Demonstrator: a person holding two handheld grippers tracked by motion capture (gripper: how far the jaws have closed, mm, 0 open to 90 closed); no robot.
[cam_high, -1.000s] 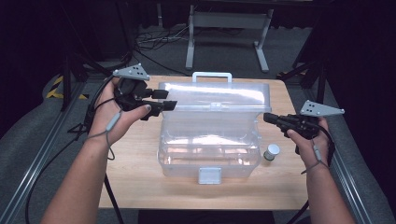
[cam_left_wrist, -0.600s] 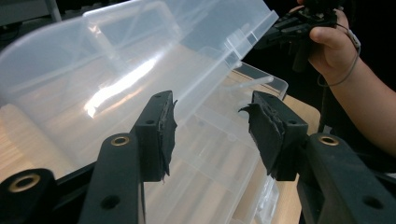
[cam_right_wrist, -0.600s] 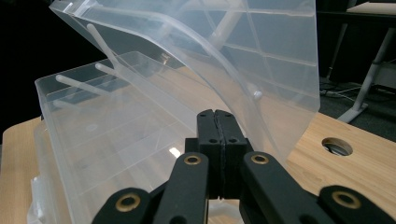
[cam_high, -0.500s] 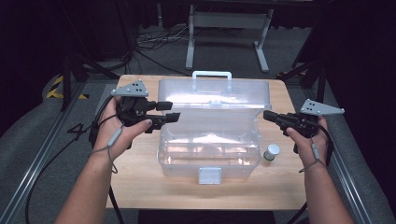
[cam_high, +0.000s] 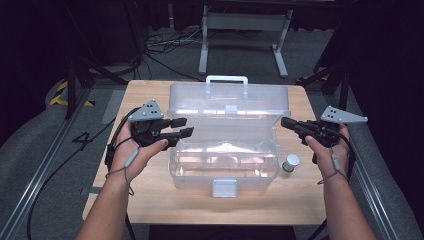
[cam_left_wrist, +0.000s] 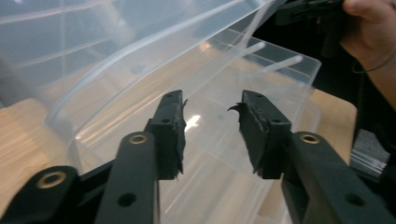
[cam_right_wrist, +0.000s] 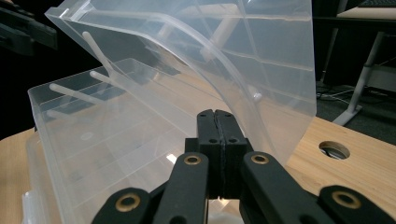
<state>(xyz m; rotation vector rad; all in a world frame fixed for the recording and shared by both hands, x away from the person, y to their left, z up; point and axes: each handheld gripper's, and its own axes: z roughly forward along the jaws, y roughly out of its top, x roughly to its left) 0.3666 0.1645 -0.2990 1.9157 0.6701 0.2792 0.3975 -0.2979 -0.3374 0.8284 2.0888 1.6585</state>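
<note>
Box (cam_high: 225, 160) of clear plastic sits in the middle of the wooden table (cam_high: 150, 200), its lid (cam_high: 227, 107) swung up and leaning back toward the far edge, with a white handle (cam_high: 226, 80) at the top of the lid and a white latch (cam_high: 224, 187) on the near wall. Through the walls the box looks bare inside: only the wood grain beneath and some glare show, and no contents can be made out. In the left gripper view the inside of the box (cam_left_wrist: 224, 140) is likewise bare, with thin moulded ribs along the walls; the raised lid (cam_left_wrist: 116, 42) arches over it. In the right gripper view the lid (cam_right_wrist: 224, 60) stands tilted above the open box (cam_right_wrist: 93, 140), and its inner face is marked off by shallow dividers.

A small vial (cam_high: 290, 162) with a pale cap stands on the table just beside the box's right end, apart from it.

The left gripper (cam_high: 182, 126) is held at the box's left end, tips over its edge; its jaws stand apart with a clear gap and nothing between them, as the left gripper view shows (cam_left_wrist: 212, 133). The right gripper (cam_high: 285, 122) hangs at the right end, near the lid's lower corner; its jaws are pressed together with no gap, holding nothing (cam_right_wrist: 217, 116). Whether its tips touch the plastic I cannot tell
</note>
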